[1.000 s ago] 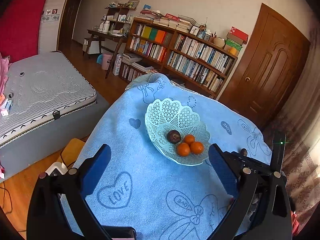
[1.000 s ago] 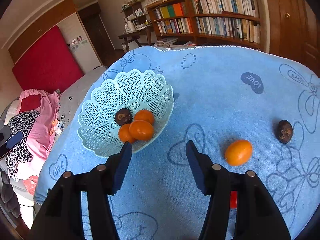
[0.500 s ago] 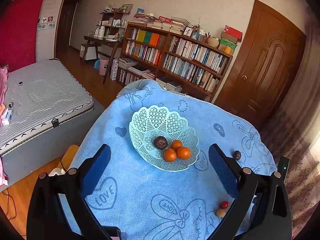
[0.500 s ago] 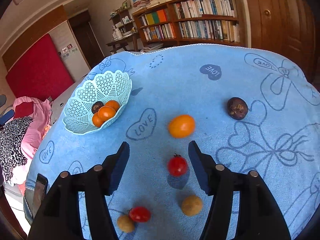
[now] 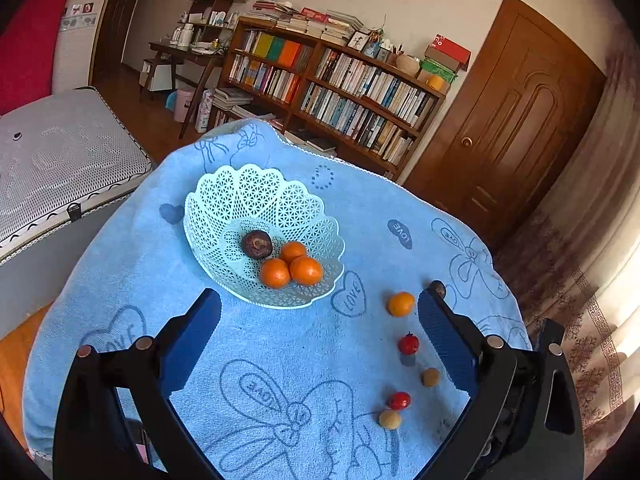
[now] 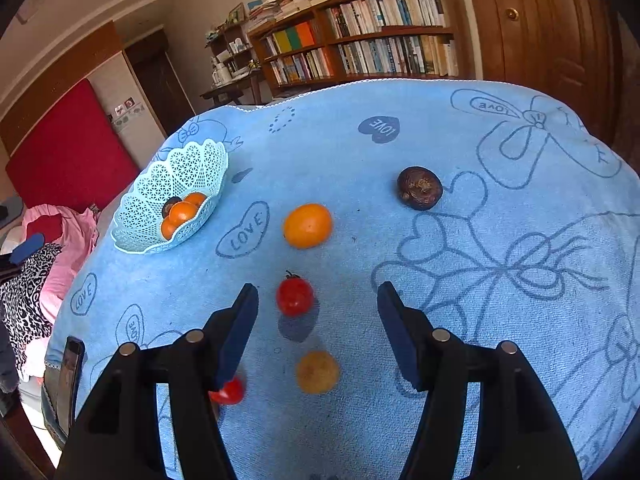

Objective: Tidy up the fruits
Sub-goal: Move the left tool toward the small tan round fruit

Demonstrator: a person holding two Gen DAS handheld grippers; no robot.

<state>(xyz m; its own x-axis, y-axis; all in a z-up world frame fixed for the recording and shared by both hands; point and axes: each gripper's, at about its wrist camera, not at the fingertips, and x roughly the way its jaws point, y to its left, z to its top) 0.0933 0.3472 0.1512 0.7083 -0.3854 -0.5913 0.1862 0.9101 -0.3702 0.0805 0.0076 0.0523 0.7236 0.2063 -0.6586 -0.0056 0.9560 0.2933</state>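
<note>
Between spread fingers [image 6: 240, 320], round tomato [image 6: 295, 297]

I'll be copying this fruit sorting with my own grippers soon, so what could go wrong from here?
The red tomato between the open right gripper fingers is round and soft: it could roll away or get squashed. A tan fruit lies close behind and may get knocked. The basket sits near the towel edge.

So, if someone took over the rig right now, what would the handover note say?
Left gripper: open, empty, facing the basket.
Right gripper: open, empty, above a red tomato.
Done: three oranges and one dark fruit sit in the basket.
Left on the blue towel: one orange, one dark fruit, two red tomatoes, two small tan fruits.
</note>
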